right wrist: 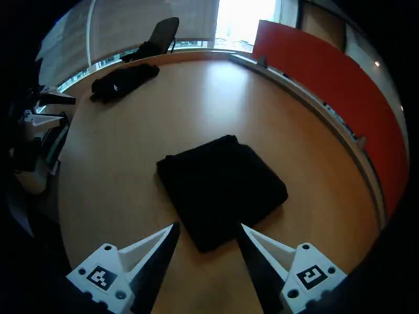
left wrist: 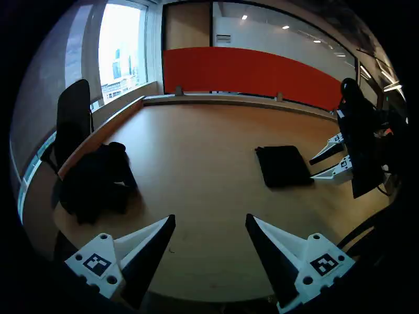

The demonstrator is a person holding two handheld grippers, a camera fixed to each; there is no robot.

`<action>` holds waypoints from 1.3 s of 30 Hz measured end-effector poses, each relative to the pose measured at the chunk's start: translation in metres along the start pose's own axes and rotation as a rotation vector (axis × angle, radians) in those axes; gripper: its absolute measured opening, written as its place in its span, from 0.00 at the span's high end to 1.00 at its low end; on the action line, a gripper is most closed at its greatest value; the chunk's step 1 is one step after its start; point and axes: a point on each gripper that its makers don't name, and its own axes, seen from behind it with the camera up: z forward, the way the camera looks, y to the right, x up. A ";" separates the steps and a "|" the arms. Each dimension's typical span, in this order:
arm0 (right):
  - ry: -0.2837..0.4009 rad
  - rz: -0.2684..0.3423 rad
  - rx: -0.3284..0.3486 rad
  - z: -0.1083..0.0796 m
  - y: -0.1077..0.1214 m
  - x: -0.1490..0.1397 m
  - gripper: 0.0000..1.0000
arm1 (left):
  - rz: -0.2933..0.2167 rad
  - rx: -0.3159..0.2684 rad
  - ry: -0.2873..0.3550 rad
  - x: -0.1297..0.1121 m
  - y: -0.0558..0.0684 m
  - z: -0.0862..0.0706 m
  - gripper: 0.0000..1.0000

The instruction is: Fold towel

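— Left gripper view: what have you got?
— My left gripper (left wrist: 209, 217) hangs spread over the wooden table (left wrist: 209, 152), gripping nothing. Black-and-white square code markers (left wrist: 97, 264) sit on its fingers. The folded black towel (left wrist: 283, 165) lies farther off to the right, with the right gripper (left wrist: 312, 170) just beside it. A dark heap (left wrist: 97, 180) sits far left.
— And the right gripper view?
— Fingers apart, straddling the towel's (right wrist: 222, 191) near corner; whether they touch it, I cannot tell. Far right, a red panel (right wrist: 335, 89).
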 end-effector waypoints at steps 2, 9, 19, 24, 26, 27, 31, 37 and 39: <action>-0.005 0.003 -0.003 0.000 0.000 -0.004 0.20 | 0.001 0.000 0.000 0.000 0.000 0.000 0.00; -0.032 0.016 -0.012 0.003 0.000 -0.020 0.21 | 0.000 0.000 -0.003 -0.002 0.002 -0.001 0.00; -0.061 0.050 -0.013 0.008 -0.001 -0.037 0.42 | -0.001 -0.001 -0.004 -0.003 0.003 0.000 0.00; -0.064 0.068 -0.014 0.009 -0.001 -0.040 0.49 | 0.001 -0.003 -0.005 -0.002 0.005 0.000 0.00; -0.064 0.076 -0.013 0.010 -0.001 -0.040 0.54 | 0.002 -0.004 -0.006 -0.002 0.005 0.001 0.00; -0.063 0.079 -0.013 0.010 -0.001 -0.041 0.56 | 0.002 -0.005 -0.006 -0.002 0.005 0.001 0.00; -0.061 0.090 -0.010 0.010 -0.002 -0.041 0.66 | 0.003 -0.006 -0.007 -0.002 0.005 0.001 0.01; -0.058 0.103 -0.007 0.010 -0.004 -0.042 0.77 | 0.003 -0.006 -0.008 -0.002 0.005 0.001 0.00; -0.058 0.106 -0.006 0.010 -0.005 -0.042 0.80 | 0.002 -0.006 -0.008 -0.002 0.005 0.001 0.00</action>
